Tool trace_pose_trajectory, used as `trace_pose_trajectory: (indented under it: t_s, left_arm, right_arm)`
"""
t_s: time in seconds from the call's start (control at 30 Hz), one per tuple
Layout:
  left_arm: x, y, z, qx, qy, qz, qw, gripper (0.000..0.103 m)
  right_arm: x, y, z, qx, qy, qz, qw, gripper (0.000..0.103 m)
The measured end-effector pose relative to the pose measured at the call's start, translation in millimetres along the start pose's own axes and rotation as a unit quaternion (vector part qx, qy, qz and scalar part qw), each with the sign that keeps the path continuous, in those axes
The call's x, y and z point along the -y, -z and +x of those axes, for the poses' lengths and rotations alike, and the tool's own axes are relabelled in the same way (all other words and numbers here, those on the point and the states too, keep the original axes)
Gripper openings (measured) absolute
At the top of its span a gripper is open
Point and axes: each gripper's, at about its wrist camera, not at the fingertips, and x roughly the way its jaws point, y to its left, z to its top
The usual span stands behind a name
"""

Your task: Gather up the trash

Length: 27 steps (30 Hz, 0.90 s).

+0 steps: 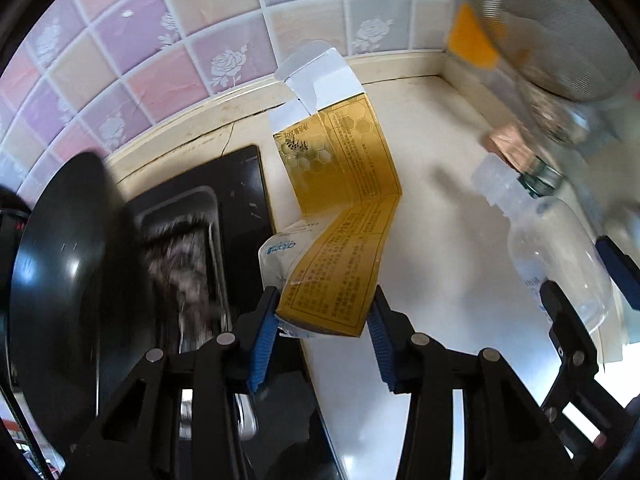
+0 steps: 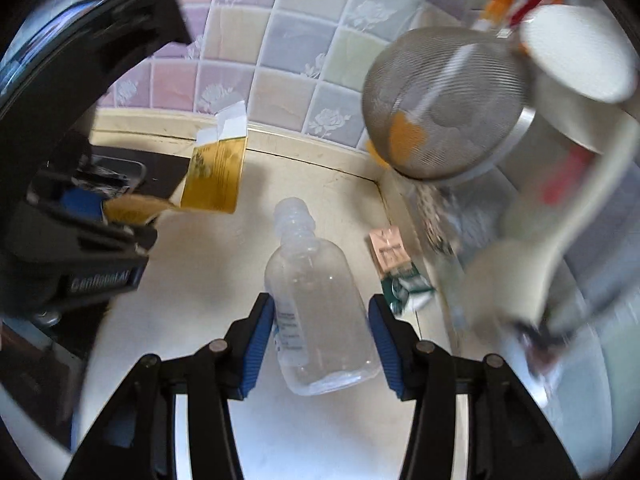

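So, nearest to me, my left gripper (image 1: 322,320) was clamped on the flattened yellow carton (image 1: 340,216), with a crumpled clear wrapper (image 1: 280,256) pinched in beside it; the carton hung bent above the counter (image 1: 432,208), its white flaps toward the wall. My right gripper (image 2: 322,332) had its blue pads closed against the sides of the clear plastic bottle (image 2: 316,308), which pointed neck-first away from me and looked lifted off the surface, though I could not be sure of that.

I judged the job partly done: two or three pieces were in hand, none visibly binned, and no bin showed in either view. Just beyond the bottle, one small pink-and-green packet (image 2: 394,264) lay on the counter near the corner, not yet picked up.

By count: one carton, one wrapper, one bottle, one packet. Farther off, one metal mesh strainer (image 2: 440,104) hung at the right, one black pan (image 1: 60,280) sat at the left, and the pastel tiled wall (image 1: 200,40) closed the back.
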Motion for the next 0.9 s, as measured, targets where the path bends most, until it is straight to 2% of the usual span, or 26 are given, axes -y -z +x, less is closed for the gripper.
trace_pose_trajectory:
  t_s: [0.23,0.37,0.63,0.9]
  left_arm:
    - [5.2,66.2,-60.0,0.028,0.022,-0.002,0.9994,0.042]
    - [4.6,93.1,-85.0,0.039,0.039,-0.006,0.9984,0.042]
    - [-1.6,155.7,-137.6,0.081,0.052,0.014,0.9953,0.042]
    - [-10.4,225.5,-158.1,0.089,0.079,0.045,0.9919,0.042]
  right_arm:
    - [-4.8,34.6,-60.4,0.015,-0.018,0.005,1.000,0.049]
    - [-7.2,54.2,-91.6,0.025,-0.027,0.022,0.999,0.049]
    - [-16.0,97.3,-149.1,0.029,-0.070,0.096,0.993,0.048]
    - [-33.9,148.6,-191.6,0.012,-0.103,0.181,0.978,0.045]
